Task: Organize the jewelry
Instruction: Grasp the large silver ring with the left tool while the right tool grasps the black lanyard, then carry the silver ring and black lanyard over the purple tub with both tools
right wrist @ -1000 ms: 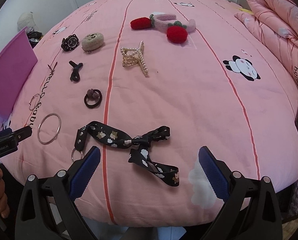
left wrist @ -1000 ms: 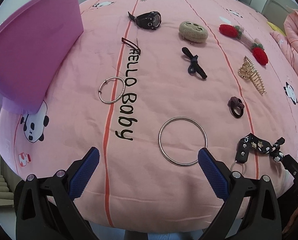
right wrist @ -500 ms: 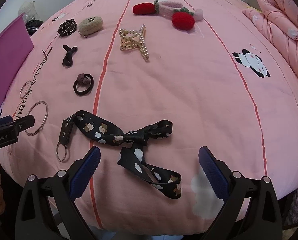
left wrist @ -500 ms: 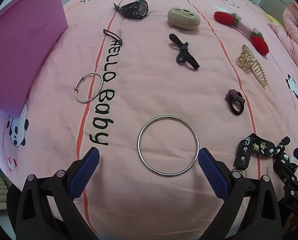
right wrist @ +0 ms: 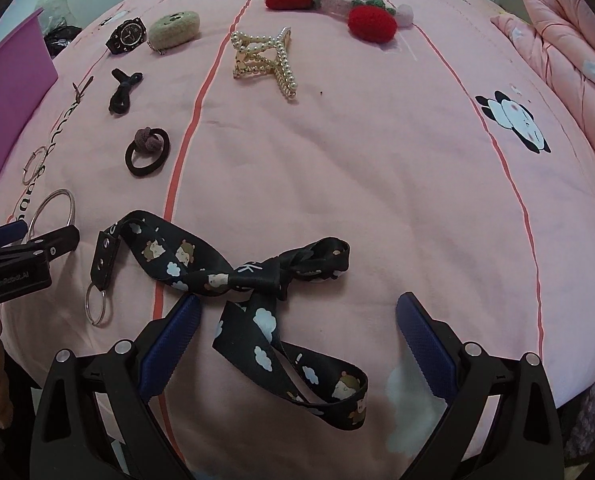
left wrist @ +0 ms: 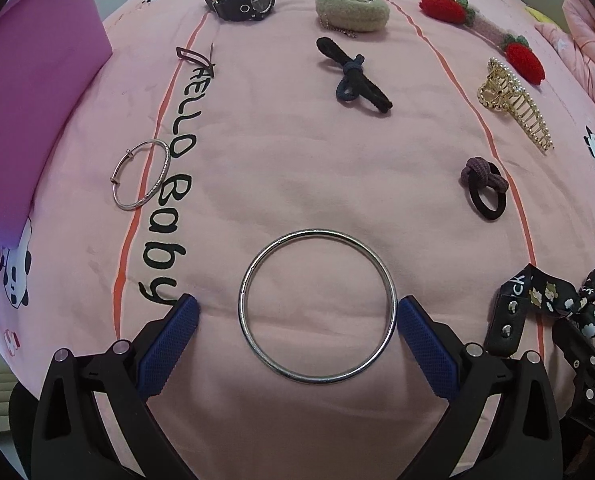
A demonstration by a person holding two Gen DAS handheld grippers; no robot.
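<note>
A large silver bangle [left wrist: 317,306] lies flat on the pink bed cover, between the open fingers of my left gripper [left wrist: 297,320], whose right pad [left wrist: 421,344] is close to its rim. A thinner silver bracelet [left wrist: 141,174] lies further left. My right gripper [right wrist: 297,332] is open over a black patterned lanyard [right wrist: 233,276] with a key ring [right wrist: 96,305]. The left gripper [right wrist: 21,256] and the bangle [right wrist: 53,210] also show at the left of the right wrist view.
A purple box [left wrist: 29,92] stands at the left. On the cover lie a black watch [left wrist: 245,2], a beige plush charm [left wrist: 351,8], a dark knotted hair tie [left wrist: 355,76], a strawberry headband [left wrist: 485,28], a pearl hair claw [left wrist: 513,100] and a brown-knot hair tie [left wrist: 485,188].
Both grippers have moved forward and lower over the bed. The large bangle now lies between my left fingers, and the lanyard sits between my right fingers.
</note>
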